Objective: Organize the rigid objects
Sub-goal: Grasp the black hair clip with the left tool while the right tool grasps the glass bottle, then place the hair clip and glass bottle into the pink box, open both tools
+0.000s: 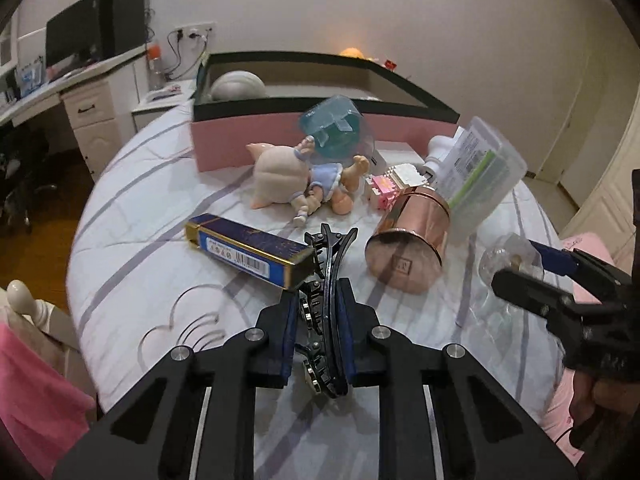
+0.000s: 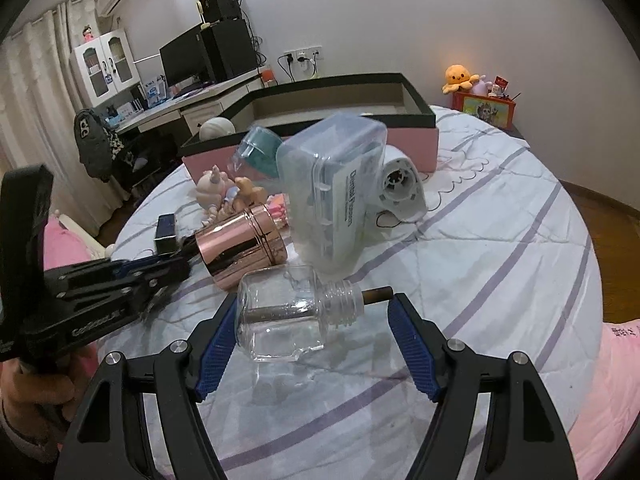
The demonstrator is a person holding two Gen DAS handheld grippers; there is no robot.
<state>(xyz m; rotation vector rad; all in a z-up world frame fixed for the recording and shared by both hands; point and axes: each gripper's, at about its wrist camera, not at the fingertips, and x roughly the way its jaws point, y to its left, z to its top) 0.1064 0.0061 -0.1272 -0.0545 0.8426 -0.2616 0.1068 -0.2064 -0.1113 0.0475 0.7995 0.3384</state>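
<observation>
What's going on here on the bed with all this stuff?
A person is tidying small items off a bed with a handheld gripper in each hand. The left gripper is shut on a black hair claw clip. The right gripper holds a clear glass bottle lengthwise. The rose-gold canister, blue box and doll lie loose before the pink storage box.

Rose-gold canister [image 1: 408, 242], purple-striped white bedspread [image 1: 132, 240]
</observation>
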